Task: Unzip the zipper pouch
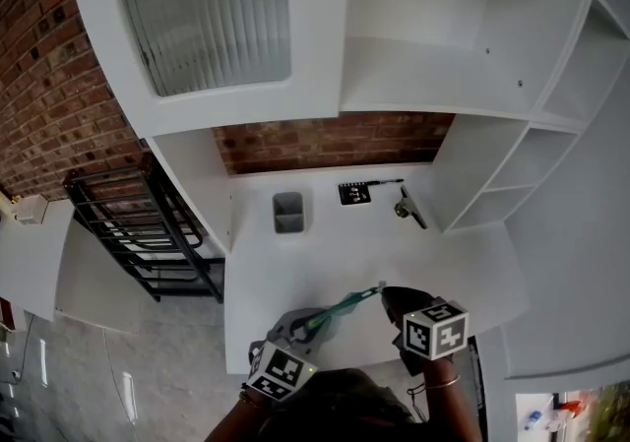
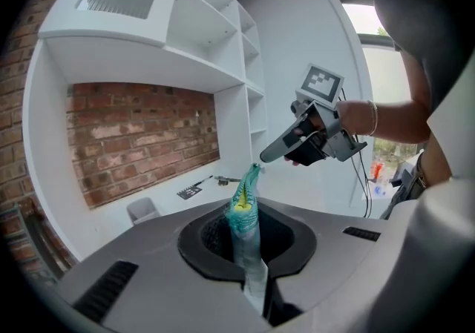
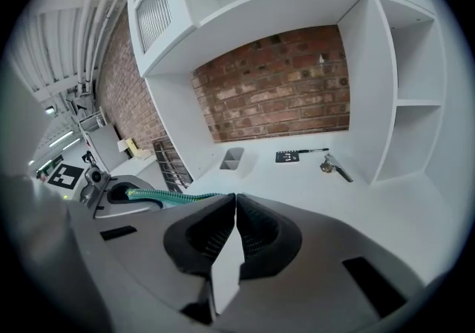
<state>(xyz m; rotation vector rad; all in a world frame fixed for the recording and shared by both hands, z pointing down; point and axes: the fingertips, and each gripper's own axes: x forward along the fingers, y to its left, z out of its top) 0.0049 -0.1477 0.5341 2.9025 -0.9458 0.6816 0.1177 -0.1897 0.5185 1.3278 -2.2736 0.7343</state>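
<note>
A teal zipper pouch [image 1: 333, 312] hangs stretched between my two grippers above the front of the white table [image 1: 453, 263]. My left gripper [image 1: 307, 327] is shut on one end of it; in the left gripper view the pouch [image 2: 245, 213] rises straight out of the shut jaws. My right gripper [image 1: 386, 292] meets the other end, and its shut tips [image 2: 266, 157] pinch the small zipper pull at the pouch's top. In the right gripper view the pouch [image 3: 174, 196] runs from the left gripper [image 3: 111, 194] to my shut right gripper [image 3: 234, 198]. The pull itself is hidden at the tips.
At the back of the table stand a small grey bin [image 1: 287, 212], a black marker card with a pen [image 1: 354, 193] and a metal tool [image 1: 409, 206]. White shelves [image 1: 512, 164] close the right side. A black metal rack [image 1: 148, 233] stands left of the table.
</note>
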